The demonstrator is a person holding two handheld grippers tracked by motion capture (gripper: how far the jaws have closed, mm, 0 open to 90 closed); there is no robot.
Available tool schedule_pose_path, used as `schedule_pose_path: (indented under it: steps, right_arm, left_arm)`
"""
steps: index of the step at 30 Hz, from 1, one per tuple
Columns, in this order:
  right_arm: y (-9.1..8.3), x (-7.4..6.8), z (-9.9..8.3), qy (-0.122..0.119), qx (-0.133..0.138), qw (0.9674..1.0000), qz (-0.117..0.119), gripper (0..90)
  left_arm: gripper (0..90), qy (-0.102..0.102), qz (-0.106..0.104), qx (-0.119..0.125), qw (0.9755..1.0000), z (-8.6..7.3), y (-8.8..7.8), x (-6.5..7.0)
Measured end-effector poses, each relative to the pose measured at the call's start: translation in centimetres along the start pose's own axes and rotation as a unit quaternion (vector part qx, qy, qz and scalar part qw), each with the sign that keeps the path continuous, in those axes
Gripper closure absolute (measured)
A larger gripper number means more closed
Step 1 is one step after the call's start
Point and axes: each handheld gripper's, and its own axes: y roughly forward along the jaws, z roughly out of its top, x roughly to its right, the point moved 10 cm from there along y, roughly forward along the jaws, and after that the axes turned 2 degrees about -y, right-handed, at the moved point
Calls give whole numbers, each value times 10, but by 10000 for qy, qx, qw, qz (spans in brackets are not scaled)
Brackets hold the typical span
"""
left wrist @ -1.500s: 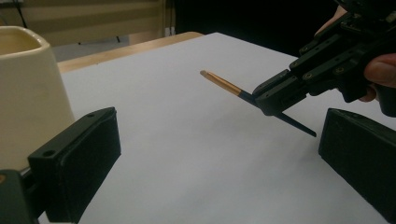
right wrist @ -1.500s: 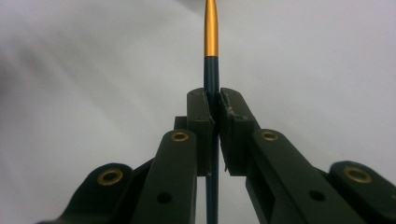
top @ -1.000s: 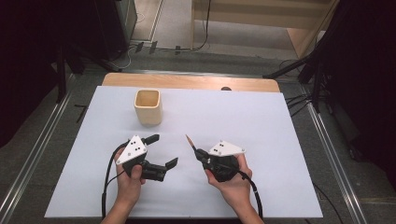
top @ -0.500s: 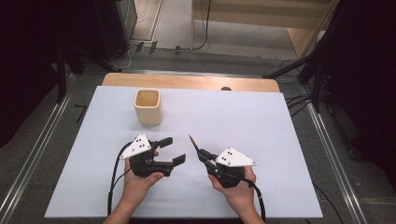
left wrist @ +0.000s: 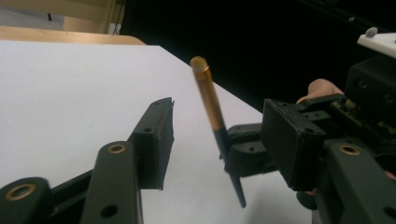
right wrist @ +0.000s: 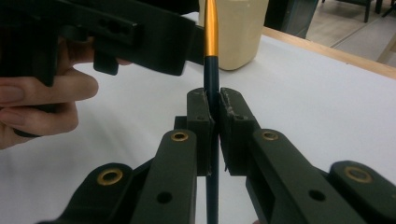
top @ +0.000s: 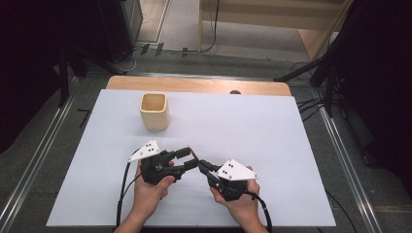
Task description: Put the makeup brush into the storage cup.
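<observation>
A slim pen [left wrist: 208, 100] with a gold upper half and a dark lower half stands tilted above the white table top [top: 272, 126]. My right gripper [right wrist: 215, 107] is shut on its dark part, also seen from the high view [top: 202, 166]. My left gripper [left wrist: 219, 128] has its jaws on either side of the pen's gold half, with a gap on each side. These jaws have just been closing, and the pads do not touch the pen. From above, the left gripper [top: 189, 158] meets the right one tip to tip near the table's front.
A cream square cup [top: 154, 110] stands upright at the back left of the white sheet, close behind the pen in the right gripper view [right wrist: 238, 28]. A wooden table edge [top: 194, 85] runs along the back. Cables trail from both grippers toward the front edge.
The two grippers have come together. The left gripper's jaws have narrowed around the pen's upper half. The right gripper has shifted a little right, still holding the pen.
</observation>
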Motion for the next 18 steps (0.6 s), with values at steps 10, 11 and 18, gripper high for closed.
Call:
schedule_pose_path:
  steps: [10, 11, 18]
  right_arm:
    - [5, -11, -2, -105, 17, 9999, 54, 848]
    - [6, -12, -2, -106, 22, 9999, 49, 848]
    - [7, -13, -1, -156, 48, 9999, -33, 844]
  left_arm:
    - [676, -251, -108, 45, 9996, 1, 1, 1]
    - [700, -291, -105, 25, 9995, 0, 2, 0]
    - [845, -259, -98, 55, 9996, 1, 1, 1]
